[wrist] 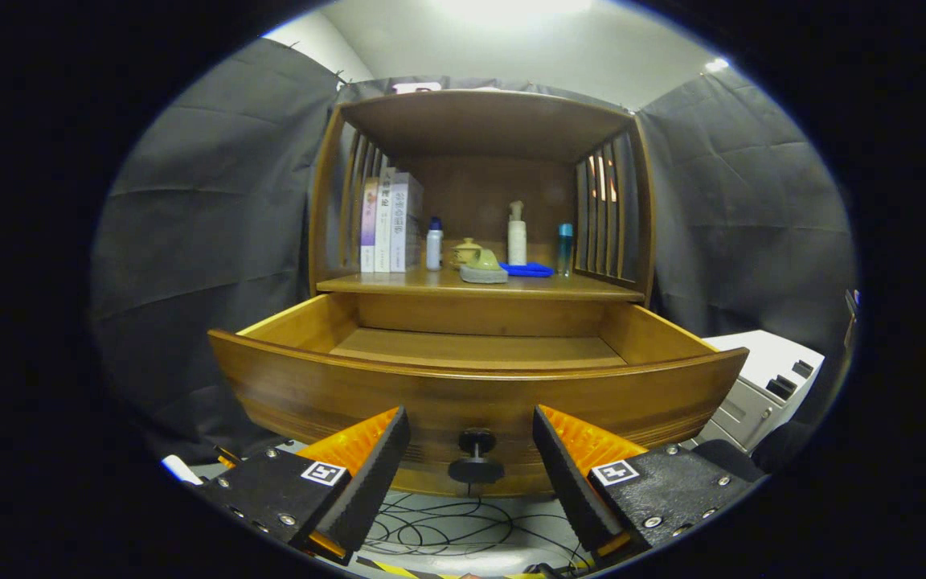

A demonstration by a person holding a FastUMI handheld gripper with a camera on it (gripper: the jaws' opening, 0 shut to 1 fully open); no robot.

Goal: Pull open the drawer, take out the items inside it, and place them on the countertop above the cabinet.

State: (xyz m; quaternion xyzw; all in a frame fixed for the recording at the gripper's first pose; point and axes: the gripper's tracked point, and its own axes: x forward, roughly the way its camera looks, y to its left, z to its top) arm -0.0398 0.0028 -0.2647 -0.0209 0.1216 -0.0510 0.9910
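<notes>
A wooden cabinet stands ahead with its drawer [475, 386] pulled out toward me. The part of the drawer floor that shows is bare wood; its front portion is hidden behind the drawer front. A dark round knob [476, 458] juts from the drawer front. My gripper [471, 450] is open, one finger on each side of the knob, not touching it. On the countertop [399, 283] above the drawer lie a green and grey item [483, 267] and a blue cloth [527, 270].
On the countertop also stand several books [387, 221], a small white bottle [434, 245], a pump bottle [517, 235], a teal bottle [564, 248] and a small lidded pot [467, 251]. A white box [764, 382] sits to the cabinet's right. Cables [447, 531] lie on the floor below.
</notes>
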